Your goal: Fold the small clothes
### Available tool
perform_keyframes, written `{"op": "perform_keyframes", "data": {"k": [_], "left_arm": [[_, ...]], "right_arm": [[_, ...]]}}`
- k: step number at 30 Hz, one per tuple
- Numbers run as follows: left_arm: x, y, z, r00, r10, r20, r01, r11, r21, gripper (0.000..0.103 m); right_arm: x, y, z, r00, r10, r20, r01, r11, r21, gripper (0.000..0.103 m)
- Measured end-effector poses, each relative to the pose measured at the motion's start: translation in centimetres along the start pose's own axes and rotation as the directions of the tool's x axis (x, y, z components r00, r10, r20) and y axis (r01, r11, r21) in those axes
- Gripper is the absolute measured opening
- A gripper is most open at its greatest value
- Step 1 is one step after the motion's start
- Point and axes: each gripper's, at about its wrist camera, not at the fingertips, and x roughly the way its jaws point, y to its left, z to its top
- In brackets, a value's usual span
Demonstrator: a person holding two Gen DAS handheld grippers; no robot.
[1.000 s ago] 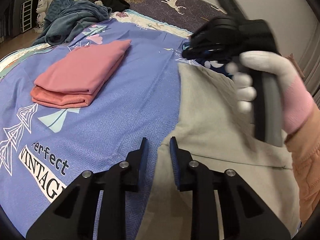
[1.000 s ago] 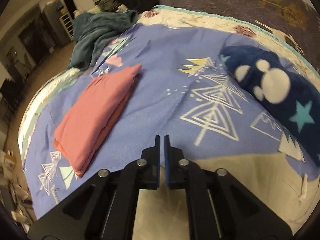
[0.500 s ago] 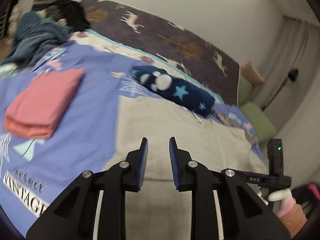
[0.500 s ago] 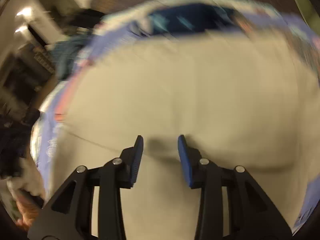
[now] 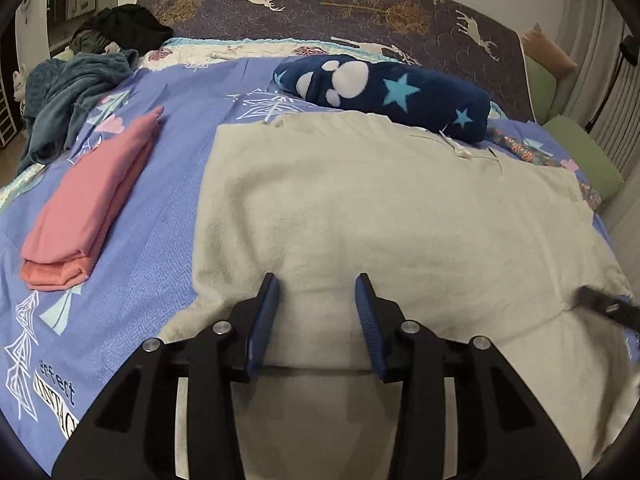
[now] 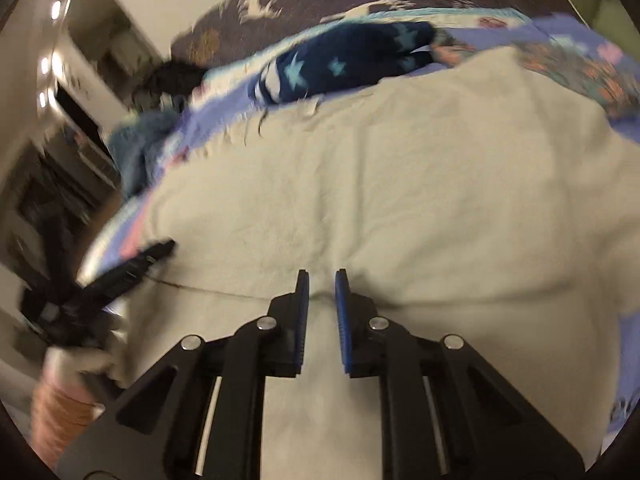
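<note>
Progress looks partial: pink folded clothes [image 5: 86, 208] already sit stacked on your left of the bed [image 5: 160, 184], while the cream garment [image 5: 380, 208] lies spread flat, unfolded. Your left gripper [image 5: 316, 292] hovers released over its near edge; your right gripper [image 6: 321, 284] is slightly parted, grasping nothing.

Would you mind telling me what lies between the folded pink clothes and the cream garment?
Only bare purple patterned bedsheet separates pink folded stack from cream fleece garment, per left wrist view.
</note>
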Motion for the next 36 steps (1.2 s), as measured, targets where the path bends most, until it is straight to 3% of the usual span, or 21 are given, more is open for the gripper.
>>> {"op": "perform_keyframes", "data": {"k": [2, 5, 7, 8, 10, 11, 13, 14, 16, 18, 19, 21, 23, 26, 28, 30, 32, 34, 36], "left_arm": [[-0.1, 0.3, 0.2, 1.000, 0.000, 0.000, 0.000, 1.000, 0.000, 0.043], [-0.2, 0.0, 0.2, 1.000, 0.001, 0.001, -0.001, 1.000, 0.009, 0.050], [-0.4, -0.5, 0.5, 1.000, 0.002, -0.002, -0.002, 1.000, 0.003, 0.065], [-0.5, -0.8, 0.8, 1.000, -0.023, -0.004, 0.023, 1.000, -0.020, 0.067], [-0.7, -1.6, 1.4, 0.995, -0.099, 0.011, 0.100, 0.993, -0.064, 0.067], [-0.8, -2.3, 1.8, 0.992, -0.122, 0.025, 0.123, 0.990, -0.067, 0.067], [-0.9, -4.1, 2.5, 0.988, -0.141, 0.056, 0.143, 0.989, -0.040, 0.068], [-0.7, -5.2, 2.7, 0.988, -0.145, 0.060, 0.146, 0.989, -0.016, 0.068], [0.5, -6.9, 2.7, 0.990, -0.136, 0.034, 0.135, 0.991, 0.021, 0.068], [2.1, -8.2, 2.3, 0.995, -0.094, -0.013, 0.095, 0.994, 0.054, 0.071], [2.5, -8.8, 2.0, 0.997, -0.075, -0.017, 0.076, 0.993, 0.087, 0.080], [2.5, -9.9, 1.8, 0.999, -0.047, -0.021, 0.049, 0.989, 0.143, 0.086], [2.7, -10.7, 1.6, 1.000, -0.006, -0.023, 0.010, 0.984, 0.179, 0.088], [2.7, -10.6, 1.4, 1.000, 0.000, -0.026, 0.005, 0.983, 0.185, 0.088], [2.6, -10.4, 1.3, 1.000, -0.007, -0.023, 0.011, 0.983, 0.181, 0.088], [2.6, -10.4, 1.3, 1.000, -0.011, -0.023, 0.015, 0.984, 0.180, 0.088], [2.6, -10.5, 1.2, 1.000, -0.008, -0.020, 0.012, 0.983, 0.182, 0.088], [2.6, -10.5, 1.3, 1.000, -0.007, -0.019, 0.010, 0.983, 0.183, 0.089], [2.7, -10.5, 1.3, 1.000, -0.011, -0.020, 0.014, 0.983, 0.180, 0.089]], "right_arm": [[-4.0, -2.5, -0.3, 0.996, 0.016, 0.083, -0.019, 0.999, 0.040, 0.014], [-12.1, -10.2, -1.5, 0.970, -0.087, 0.227, 0.047, 0.983, 0.177, 0.022], [-16.4, -16.2, -2.9, 0.948, -0.185, 0.260, 0.097, 0.944, 0.316, 0.031], [-18.0, -18.7, -3.8, 0.939, -0.226, 0.260, 0.113, 0.915, 0.386, 0.032], [-21.7, -25.6, -7.3, 0.922, -0.318, 0.221, 0.127, 0.787, 0.603, 0.035], [-23.4, -29.1, -9.8, 0.919, -0.342, 0.194, 0.104, 0.689, 0.718, 0.035], [-25.0, -32.4, -13.0, 0.918, -0.346, 0.195, 0.043, 0.575, 0.817, 0.033], [-25.9, -34.0, -14.8, 0.912, -0.336, 0.236, -0.026, 0.527, 0.849, 0.034], [-26.5, -35.4, -16.1, 0.903, -0.318, 0.290, -0.104, 0.493, 0.864, 0.042], [-26.5, -36.7, -16.4, 0.889, -0.305, 0.341, -0.166, 0.481, 0.861, 0.047], [-26.4, -37.4, -16.3, 0.881, -0.319, 0.349, -0.170, 0.475, 0.864, 0.047], [-26.2, -38.8, -15.9, 0.866, -0.353, 0.354, -0.168, 0.462, 0.871, 0.047], [-25.8, -39.8, -15.0, 0.854, -0.385, 0.351, -0.158, 0.450, 0.879, 0.046], [-25.0, -40.5, -13.6, 0.843, -0.456, 0.287, -0.084, 0.416, 0.906, 0.025], [-24.7, -40.5, -13.0, 0.843, -0.458, 0.283, -0.097, 0.388, 0.917, 0.004], [-24.9, -40.1, -11.8, 0.834, -0.450, 0.319, -0.144, 0.381, 0.913, 0.004], [-25.7, -38.6, -9.8, 0.808, -0.469, 0.356, -0.141, 0.434, 0.890, 0.004], [-26.1, -35.6, -6.0, 0.780, -0.465, 0.418, -0.125, 0.539, 0.833, 0.004], [-25.6, -31.1, -1.2, 0.778, -0.392, 0.490, -0.126, 0.667, 0.734, 0.004]]}}
